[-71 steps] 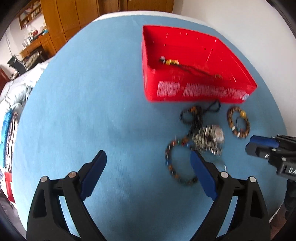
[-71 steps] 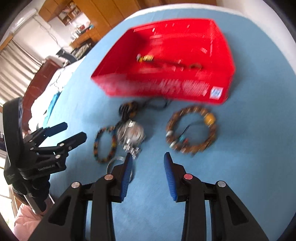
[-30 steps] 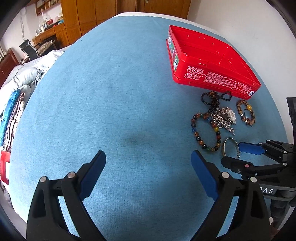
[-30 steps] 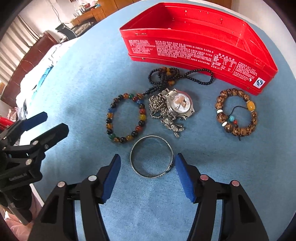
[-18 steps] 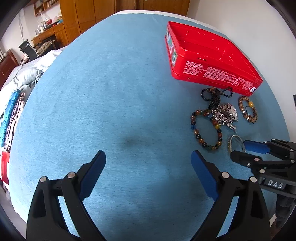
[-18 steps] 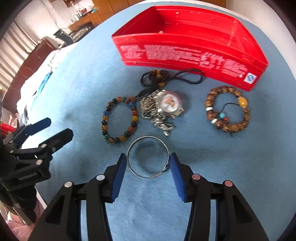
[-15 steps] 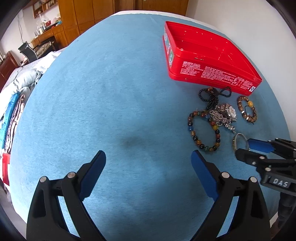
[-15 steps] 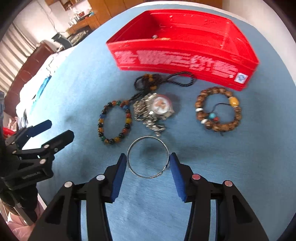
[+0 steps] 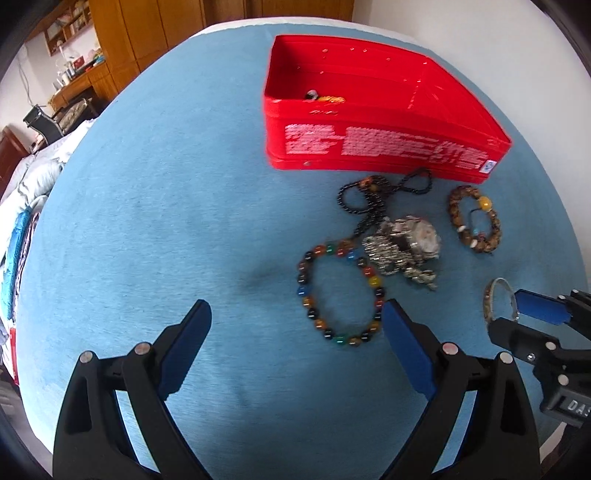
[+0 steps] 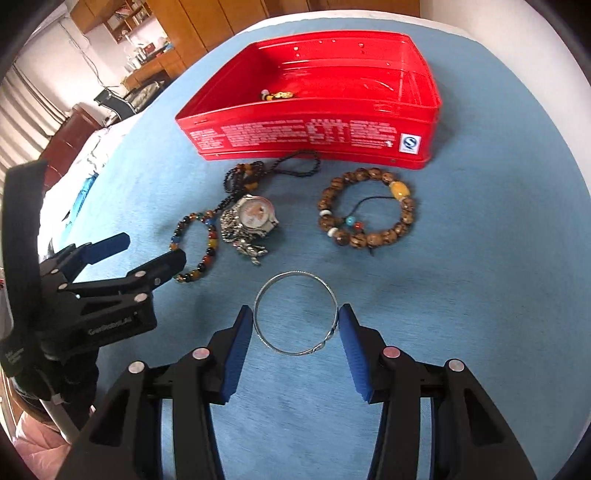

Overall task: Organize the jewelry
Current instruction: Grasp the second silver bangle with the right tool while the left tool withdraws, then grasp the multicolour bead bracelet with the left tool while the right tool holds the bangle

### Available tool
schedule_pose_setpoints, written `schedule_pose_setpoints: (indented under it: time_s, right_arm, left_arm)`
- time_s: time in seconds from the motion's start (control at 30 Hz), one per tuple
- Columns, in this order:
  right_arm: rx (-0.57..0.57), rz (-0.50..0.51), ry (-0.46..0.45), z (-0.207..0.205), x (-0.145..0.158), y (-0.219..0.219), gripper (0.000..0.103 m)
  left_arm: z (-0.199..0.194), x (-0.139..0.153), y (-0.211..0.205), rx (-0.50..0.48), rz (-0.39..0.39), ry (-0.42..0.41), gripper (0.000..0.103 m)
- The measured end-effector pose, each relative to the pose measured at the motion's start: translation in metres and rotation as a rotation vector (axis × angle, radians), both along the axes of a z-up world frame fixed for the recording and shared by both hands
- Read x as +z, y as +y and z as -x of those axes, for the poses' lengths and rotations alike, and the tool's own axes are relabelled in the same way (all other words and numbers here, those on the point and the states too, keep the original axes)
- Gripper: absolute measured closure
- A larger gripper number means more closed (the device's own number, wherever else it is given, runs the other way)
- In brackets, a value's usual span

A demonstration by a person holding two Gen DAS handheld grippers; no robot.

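Observation:
A red tin tray (image 10: 421,122) stands on the blue tablecloth (image 10: 480,295) with a small beaded piece (image 10: 275,95) inside. In front lie a black bead necklace (image 10: 240,173), a silver watch (image 10: 255,216), a multicolour bead bracelet (image 10: 210,236) and a brown wooden bracelet (image 10: 406,218). My right gripper (image 10: 295,321) is shut on a silver bangle (image 10: 295,349), its pads touching both sides, lifted off the cloth. My left gripper (image 9: 295,325) is open and empty, its right pad beside the multicolour bracelet (image 9: 369,273). The bangle (image 9: 495,295) shows in the left wrist view too.
The table's round edge drops off to the left toward bedding (image 9: 22,206) and wooden cabinets (image 9: 147,29) at the back. A white wall (image 9: 480,37) stands behind the tray. My left gripper (image 10: 110,258) sits left of the jewelry in the right wrist view.
My right gripper closed on the silver bangle and raised it. My left gripper moved forward and right, closer to the multicolour bracelet and tray.

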State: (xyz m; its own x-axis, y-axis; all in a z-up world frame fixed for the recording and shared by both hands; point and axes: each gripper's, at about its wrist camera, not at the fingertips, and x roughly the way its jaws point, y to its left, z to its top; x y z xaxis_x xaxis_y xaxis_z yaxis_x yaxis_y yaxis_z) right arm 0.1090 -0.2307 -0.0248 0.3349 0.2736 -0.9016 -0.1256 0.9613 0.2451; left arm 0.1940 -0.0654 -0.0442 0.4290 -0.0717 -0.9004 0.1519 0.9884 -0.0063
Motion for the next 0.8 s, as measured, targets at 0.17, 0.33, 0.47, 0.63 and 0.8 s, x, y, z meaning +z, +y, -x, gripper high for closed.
schedule_pose_setpoints:
  time_s: [0.17, 0.33, 0.47, 0.63, 0.8]
  right_arm:
    - [-0.012, -0.007, 0.002, -0.001, 0.000, -0.005, 0.055]
    - [-0.021, -0.015, 0.006, -0.002, -0.002, -0.013, 0.055]
    - [-0.026, -0.018, 0.011, -0.002, -0.003, -0.017, 0.055]
    - [-0.028, -0.023, 0.010, -0.003, -0.005, -0.020, 0.055]
    - [-0.029, -0.025, 0.016, -0.004, -0.006, -0.019, 0.055]
  left_arm:
    - [0.009, 0.004, -0.025, -0.082, 0.009, 0.013, 0.032]
    - [0.008, -0.004, -0.041, -0.129, 0.020, 0.061, 0.045]
    - [0.004, -0.014, -0.046, -0.142, 0.036, 0.109, 0.061]
    - [0.001, -0.016, -0.050, -0.154, 0.033, 0.107, 0.058]
    - [0.003, -0.016, -0.053, -0.172, 0.035, 0.105, 0.065]
